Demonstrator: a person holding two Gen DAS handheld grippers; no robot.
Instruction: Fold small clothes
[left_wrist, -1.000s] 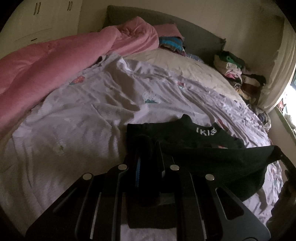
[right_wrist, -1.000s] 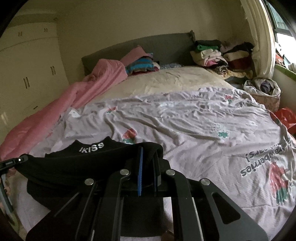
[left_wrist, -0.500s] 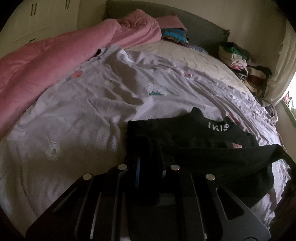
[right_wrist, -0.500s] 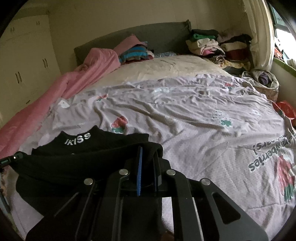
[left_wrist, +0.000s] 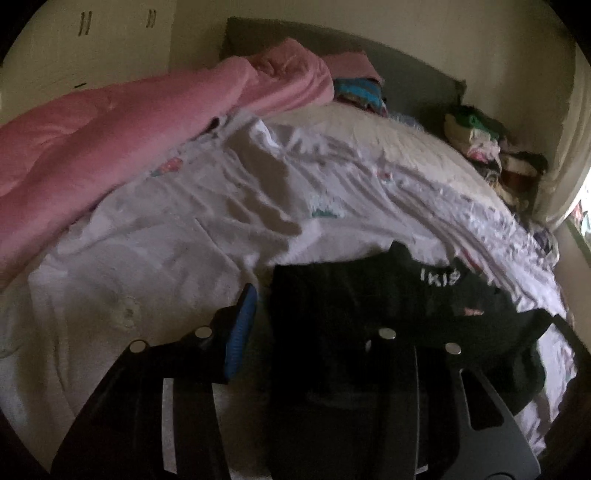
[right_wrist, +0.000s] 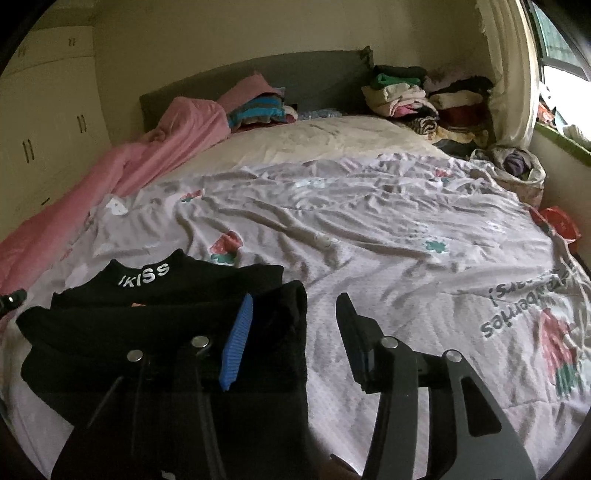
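A black top (left_wrist: 369, 291) with white "IKISS" lettering on its collar lies folded on the pale flowered bed cover (left_wrist: 166, 266). My left gripper (left_wrist: 314, 317) is over its left edge with its jaws opening. The blue pad (left_wrist: 240, 332) stands clear of the cloth, and the other finger is lost against the dark fabric. In the right wrist view the black top (right_wrist: 166, 295) lies at the lower left. My right gripper (right_wrist: 295, 306) straddles its right edge with its jaws also opening, and neither pad presses on the cloth.
A pink duvet (right_wrist: 147, 162) is bunched along the left side of the bed. Piles of folded clothes (right_wrist: 417, 96) sit by the grey headboard (right_wrist: 303, 77). A bag of clothes (right_wrist: 517, 166) stands at the right edge, under a window. A wardrobe (right_wrist: 48, 122) lines the left wall.
Both grippers were shut on the top's folded edge, and their jaws have now spread and let go of it. The top now rests on the bed cover.
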